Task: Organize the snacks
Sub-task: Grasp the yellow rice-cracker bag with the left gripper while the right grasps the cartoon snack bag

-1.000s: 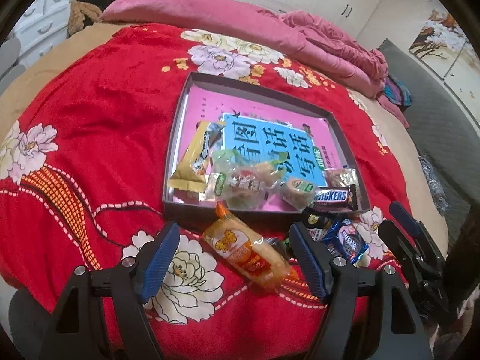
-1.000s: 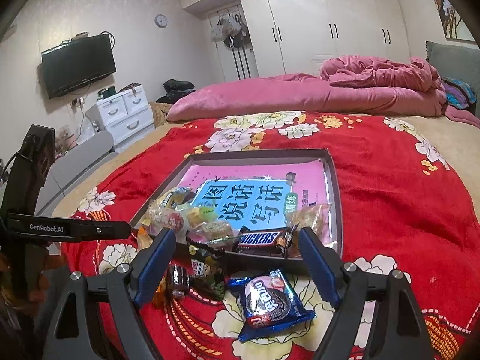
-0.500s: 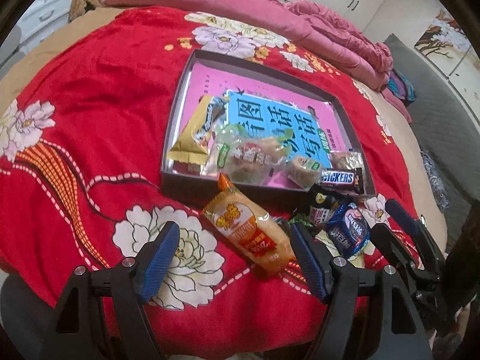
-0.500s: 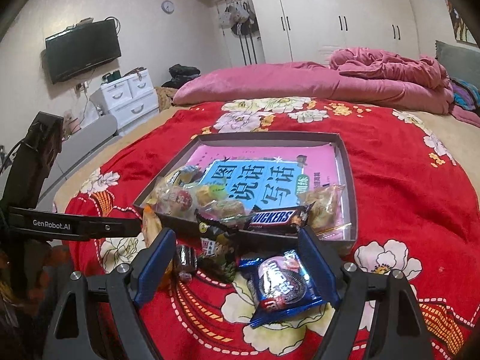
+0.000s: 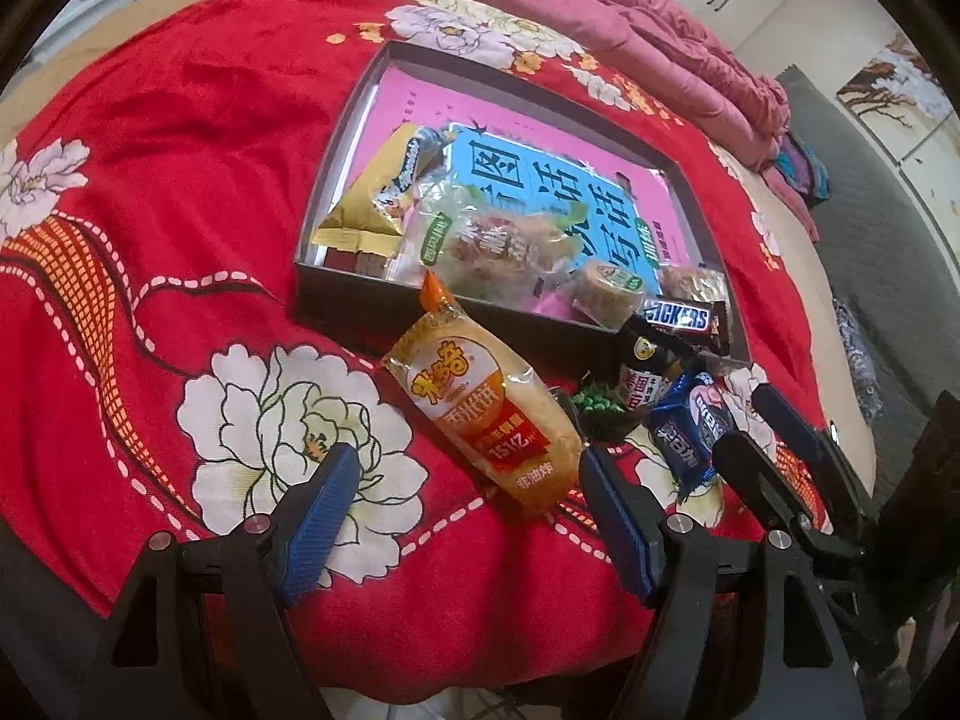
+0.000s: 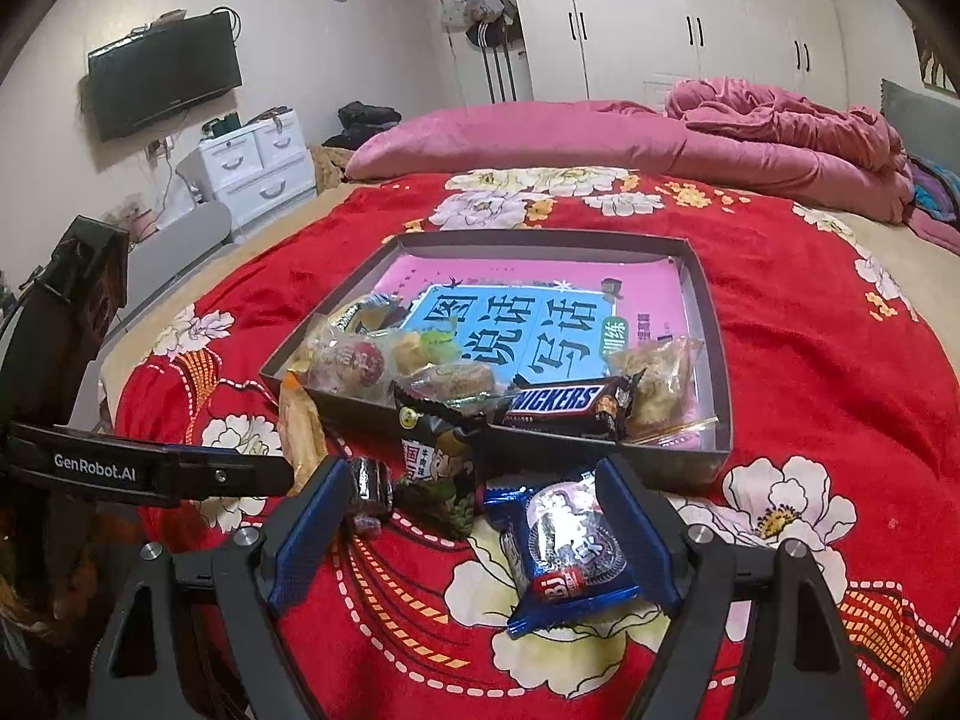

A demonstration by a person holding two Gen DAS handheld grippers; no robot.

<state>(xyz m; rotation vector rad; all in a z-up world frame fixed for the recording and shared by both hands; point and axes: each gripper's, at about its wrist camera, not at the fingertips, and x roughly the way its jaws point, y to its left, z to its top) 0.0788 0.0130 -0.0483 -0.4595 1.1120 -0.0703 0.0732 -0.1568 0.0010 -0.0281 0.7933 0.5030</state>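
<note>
Four or so snacks still lie on the bed in front of the box [image 5: 336, 180], so you are mid-task, at the reach-and-pick step. Your left gripper [image 5: 462, 516] is spread wide and holds nothing; the orange pack [image 5: 486, 414] lies just ahead of it, slanted, its near end close to the right finger and its far end touching the box's front wall. Your right gripper [image 6: 474, 531] is equally wide and empty, with the blue cookie pack [image 6: 570, 552] between its fingers [image 6: 636, 534] on the bed, not pressed. The black pack [image 6: 441, 468] leans against the box's front wall, and a small dark candy [image 6: 369, 483] sits beside the left finger. Next, I'd judge, you need to centre each pack between the fingers, close gently since the wrappers crush, then lift over the wall into the free pink area behind the snacks already in the box. Compared with a second ago, your left gripper has dipped toward the orange pack, which now looks larger; the right has barely shifted, and both openings are unchanged.
</note>
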